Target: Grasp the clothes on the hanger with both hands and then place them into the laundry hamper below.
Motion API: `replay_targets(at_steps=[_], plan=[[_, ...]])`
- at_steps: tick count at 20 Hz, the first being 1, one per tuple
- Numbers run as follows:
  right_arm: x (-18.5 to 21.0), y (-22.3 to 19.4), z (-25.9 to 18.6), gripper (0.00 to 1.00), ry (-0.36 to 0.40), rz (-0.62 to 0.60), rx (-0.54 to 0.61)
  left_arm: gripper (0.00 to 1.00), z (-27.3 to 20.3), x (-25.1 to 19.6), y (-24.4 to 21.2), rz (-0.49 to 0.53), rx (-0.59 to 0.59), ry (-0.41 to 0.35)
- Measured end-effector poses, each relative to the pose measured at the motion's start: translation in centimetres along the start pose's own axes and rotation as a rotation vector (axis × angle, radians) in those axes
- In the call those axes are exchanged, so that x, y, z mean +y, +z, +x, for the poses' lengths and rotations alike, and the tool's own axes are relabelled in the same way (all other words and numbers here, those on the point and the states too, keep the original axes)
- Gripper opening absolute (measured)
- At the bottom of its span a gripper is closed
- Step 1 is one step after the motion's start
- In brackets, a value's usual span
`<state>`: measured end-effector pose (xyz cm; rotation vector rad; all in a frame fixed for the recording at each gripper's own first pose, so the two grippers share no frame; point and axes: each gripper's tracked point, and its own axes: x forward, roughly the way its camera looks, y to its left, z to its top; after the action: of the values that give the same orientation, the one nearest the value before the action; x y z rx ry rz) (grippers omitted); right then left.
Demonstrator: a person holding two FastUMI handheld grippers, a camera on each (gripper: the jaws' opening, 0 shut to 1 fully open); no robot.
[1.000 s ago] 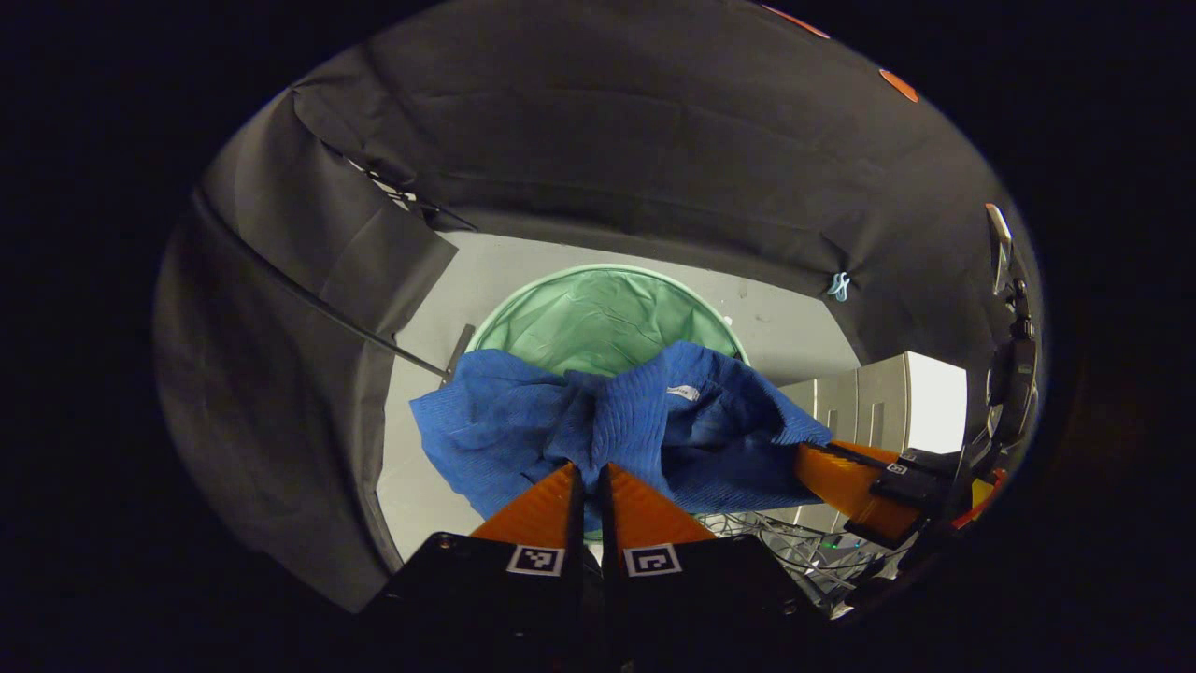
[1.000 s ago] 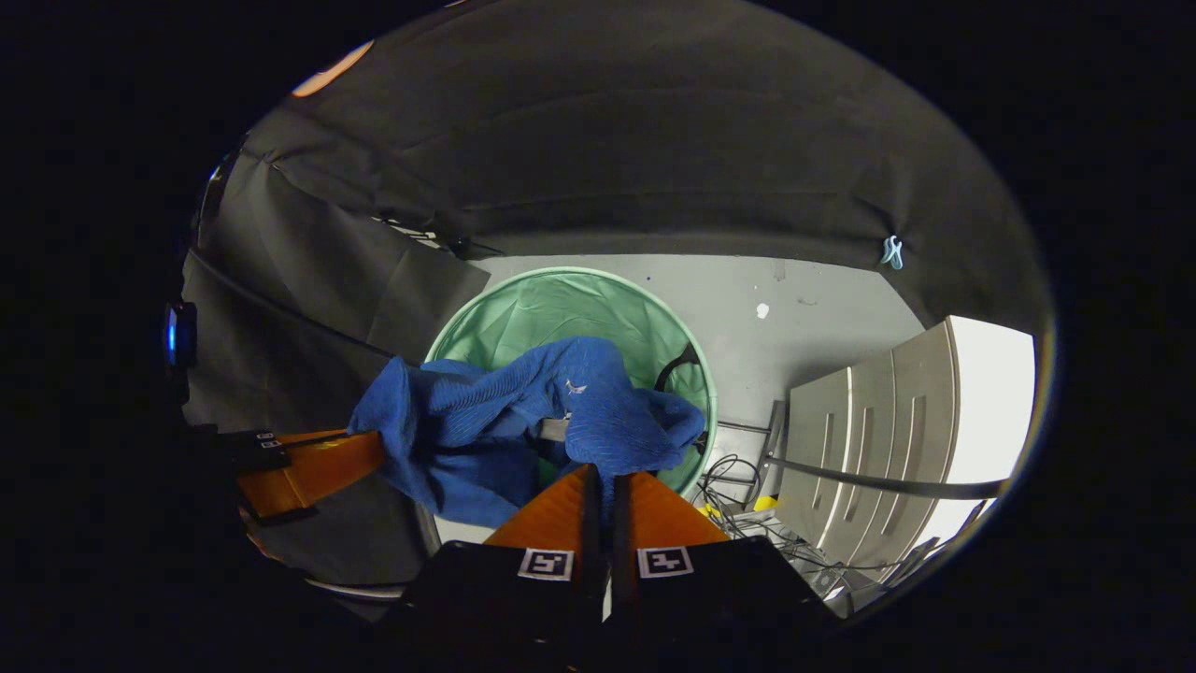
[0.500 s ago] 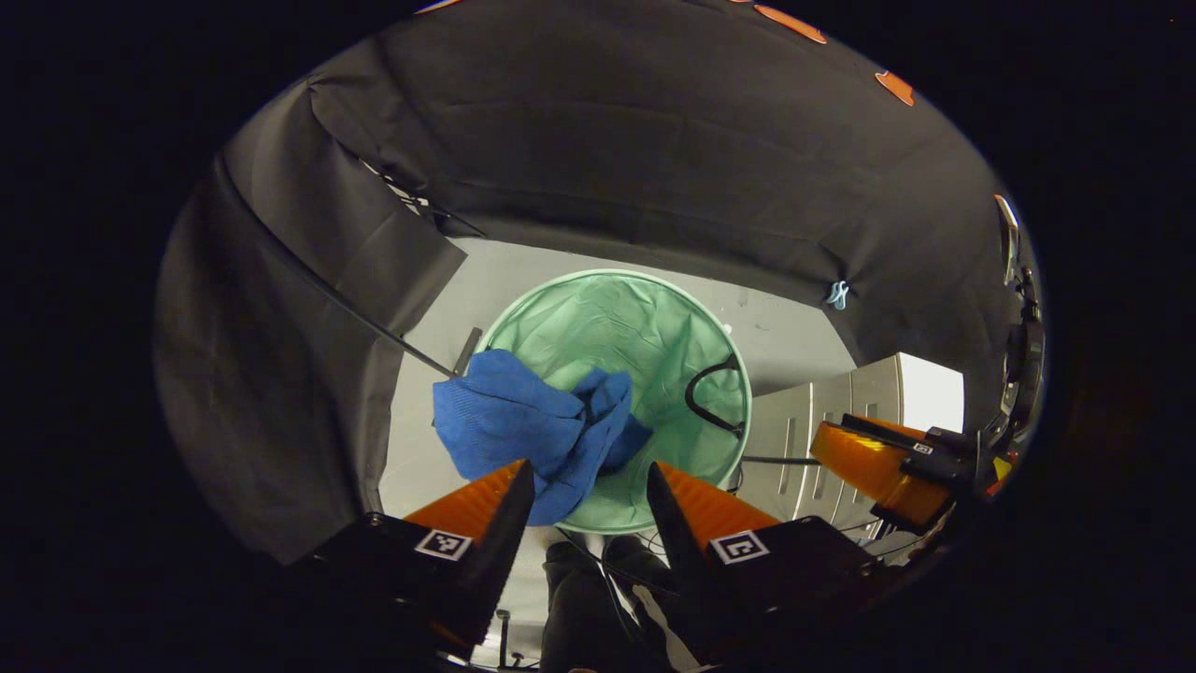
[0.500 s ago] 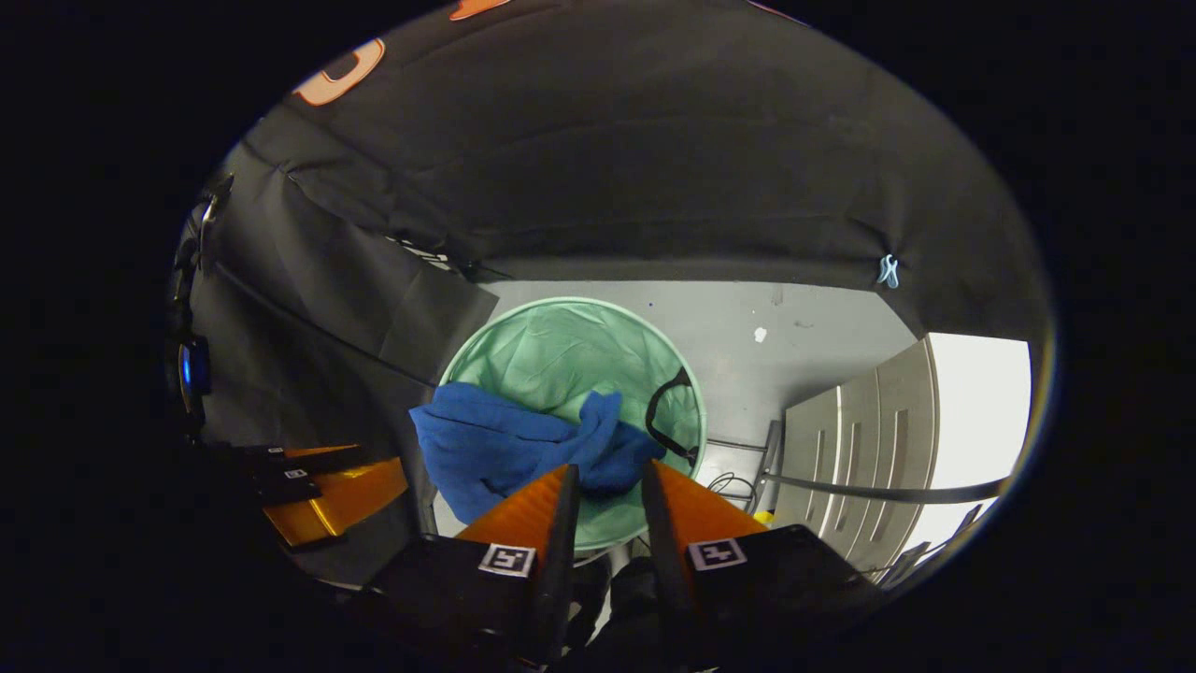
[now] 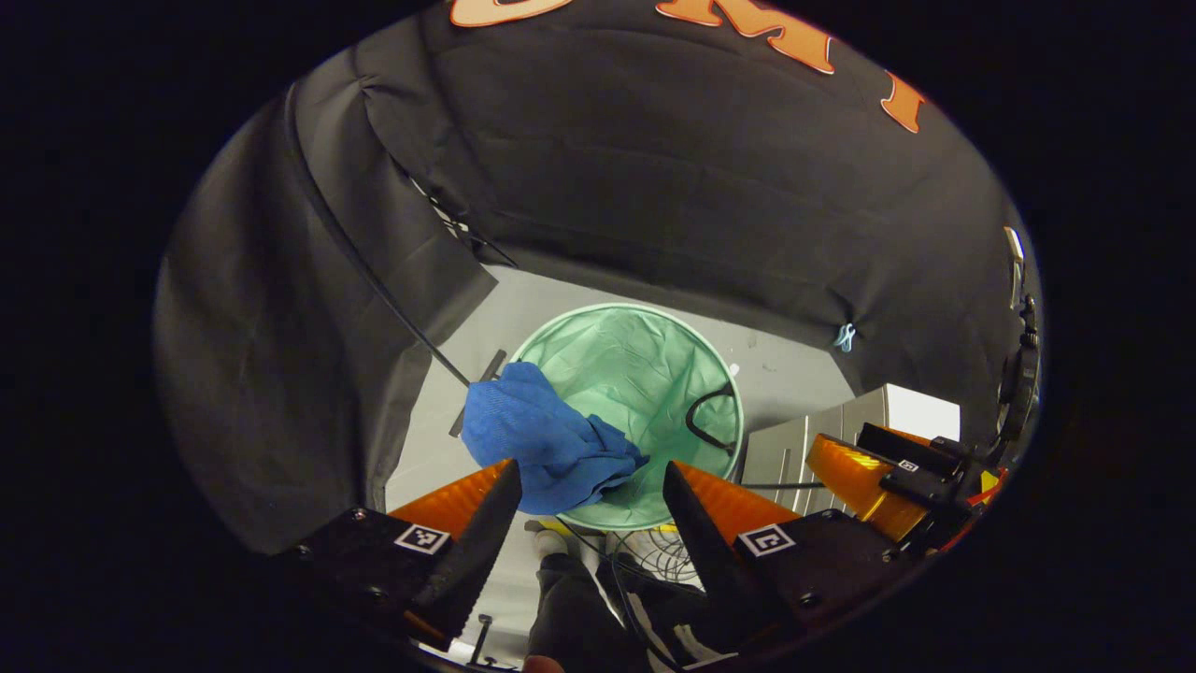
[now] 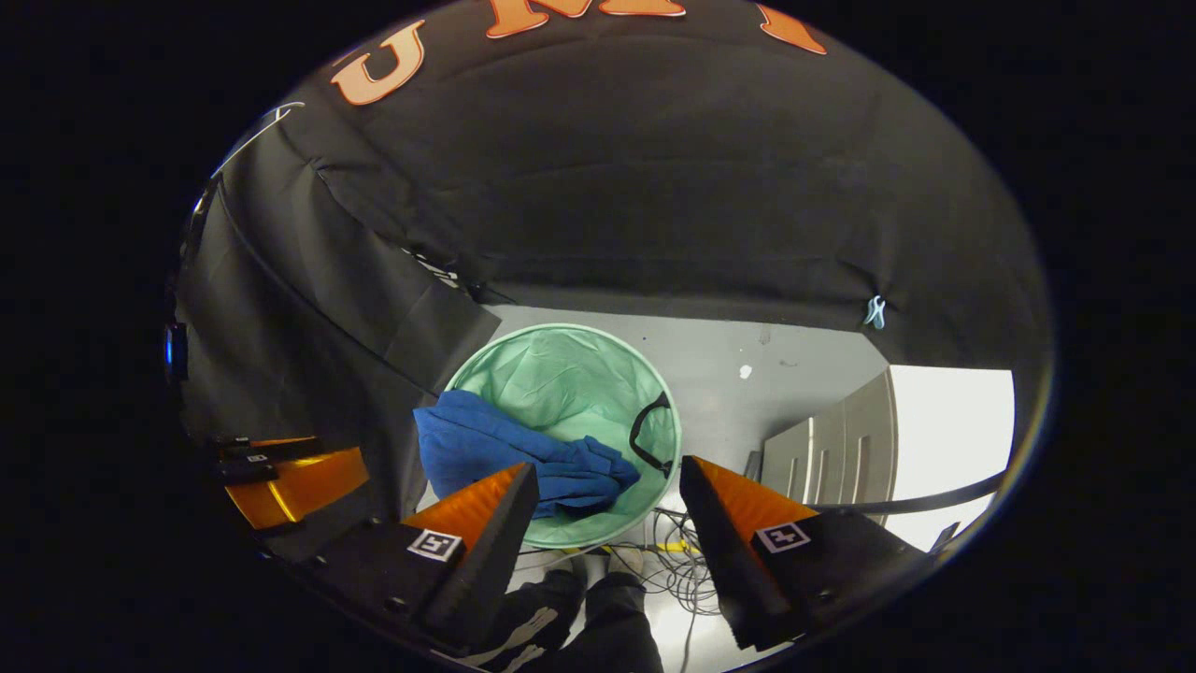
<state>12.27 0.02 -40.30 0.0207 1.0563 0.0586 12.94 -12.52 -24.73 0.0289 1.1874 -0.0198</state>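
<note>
**Both jaws wide, garment hung up on hamper rim**

Left gripper [image 5: 584,491] jaws spread wide, nothing between them. Right gripper [image 6: 607,491] same: wide and empty. Both sit above the green laundry hamper [image 5: 654,341], looking down into it.

Blue knit garment [image 5: 547,444] is draped over the hamper's near-left rim, part inside, a good part bulging outside. In the right gripper view the garment [image 6: 505,449] and hamper [image 6: 561,365] read the same.

Risk: the outside portion looks heavy enough to drag the rest over the rim onto the grey floor [image 6: 747,350]. It may also catch the hamper's black handle [image 6: 645,430]. Judgement: placement not clean yet.
</note>
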Motion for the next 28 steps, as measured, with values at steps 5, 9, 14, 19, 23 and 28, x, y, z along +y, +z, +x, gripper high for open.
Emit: replay_targets(at_steps=[5,9,14,19,23,28], plan=[[-0.2,4.0,-5.4,0.99,0.003,-0.028,-0.133,0.98,-4.5,-0.5,1.9,-0.048,-0.110,-0.010],[-0.8,7.2,-10.2,0.98,-0.015,-0.020,-0.251,0.97,-9.1,-0.2,5.4,-0.041,-0.240,-0.037],[-0.2,10.2,-16.5,0.99,-0.053,-0.013,-0.405,0.98,-16.0,0.0,9.9,-0.008,-0.402,-0.094],[2.3,13.3,-24.1,0.98,-0.058,0.020,-0.596,0.97,-23.9,0.7,13.7,0.013,-0.596,-0.198],[5.1,14.4,-30.4,0.98,-0.071,-0.009,-0.732,0.97,-29.1,1.0,15.6,0.030,-0.722,-0.255],[7.2,14.9,-38.1,0.89,-0.082,-0.017,-0.879,0.96,-34.8,2.2,16.3,0.054,-0.838,-0.281]])
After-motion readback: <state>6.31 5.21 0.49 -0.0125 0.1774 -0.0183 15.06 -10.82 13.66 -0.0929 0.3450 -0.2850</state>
